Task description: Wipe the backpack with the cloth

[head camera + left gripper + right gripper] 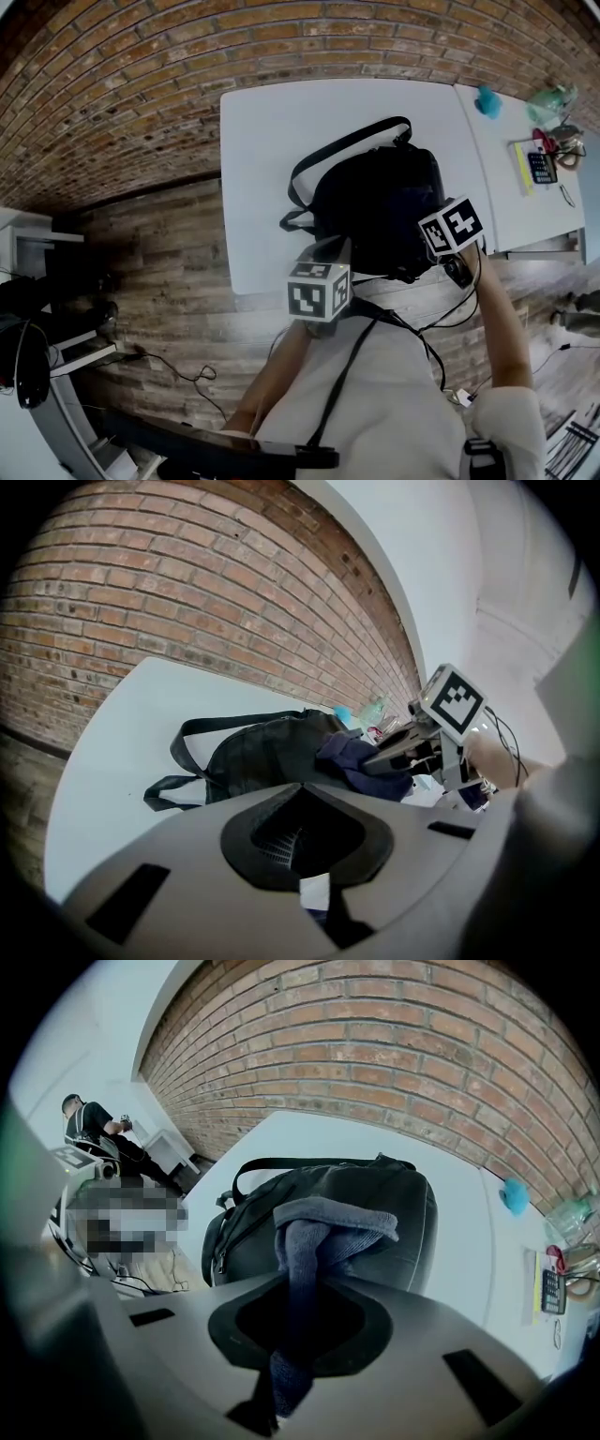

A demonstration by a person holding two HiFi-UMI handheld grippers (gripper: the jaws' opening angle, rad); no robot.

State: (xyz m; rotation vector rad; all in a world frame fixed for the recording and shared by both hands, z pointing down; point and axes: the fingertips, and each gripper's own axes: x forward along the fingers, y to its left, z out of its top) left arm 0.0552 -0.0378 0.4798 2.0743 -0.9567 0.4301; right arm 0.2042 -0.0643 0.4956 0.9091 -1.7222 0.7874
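A black backpack (375,202) lies on the white table (272,131), its straps (309,169) spread to the left. My right gripper (427,261) sits at the bag's near right edge, shut on a dark blue cloth (323,1227) that drapes onto the backpack (394,1204). The left gripper view shows the same cloth (352,761) resting on the bag (253,757) under the right gripper (403,757). My left gripper (326,253) hovers at the bag's near left edge, jaws drawn together with nothing held.
A second white table (506,187) on the right carries a calculator (542,169), a teal object (487,100) and a clear bottle (551,101). Brick wall stands behind. Cables (187,373) trail on the wood floor. A person (94,1119) is far left.
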